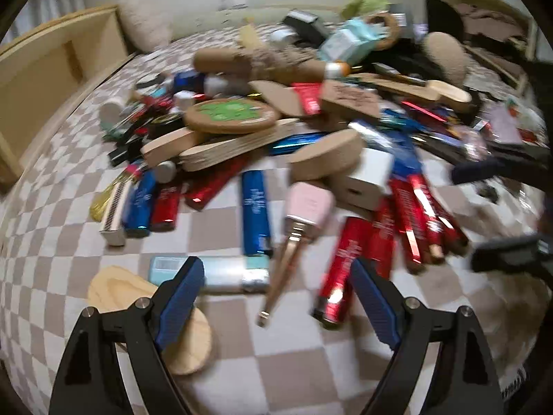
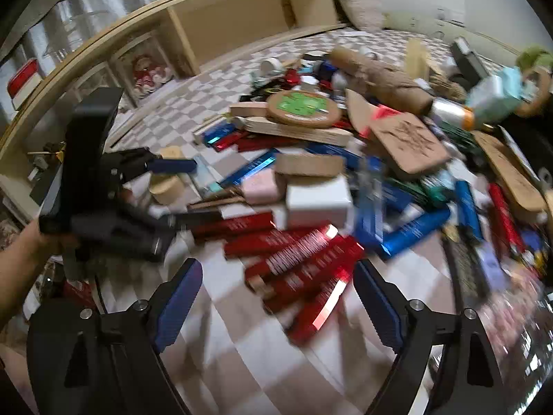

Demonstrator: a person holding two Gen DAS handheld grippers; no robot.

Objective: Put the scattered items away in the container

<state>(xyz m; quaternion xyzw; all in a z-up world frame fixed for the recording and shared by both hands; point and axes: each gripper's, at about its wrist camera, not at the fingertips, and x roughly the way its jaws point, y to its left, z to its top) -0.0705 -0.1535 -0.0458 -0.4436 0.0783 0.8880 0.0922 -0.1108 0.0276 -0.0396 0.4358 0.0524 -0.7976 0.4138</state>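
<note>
Scattered items lie in a heap on a checkered cloth point(image 1: 221, 242). My left gripper point(image 1: 276, 294) is open above it. A pink-headed brush with a rose-gold handle point(image 1: 293, 238) and a red tube point(image 1: 342, 269) lie below the gap between its fingers. A pale teal tube point(image 1: 221, 275) runs under the left finger. My right gripper point(image 2: 278, 297) is open over a fan of red tubes point(image 2: 304, 263) and touches none of them. Each gripper shows in the other's view: the right one point(image 1: 494, 211) at the right edge, the left one point(image 2: 186, 190) in a person's hand point(image 2: 20, 245).
The heap holds a cork coaster with a green face point(image 1: 231, 116), a white box point(image 1: 373, 173), blue tubes point(image 1: 255, 207), wooden pieces point(image 1: 114, 290) and cardboard. A low wooden shelf unit point(image 2: 224, 20) borders the cloth at the back. A pale cushion point(image 1: 145, 24) leans in the corner.
</note>
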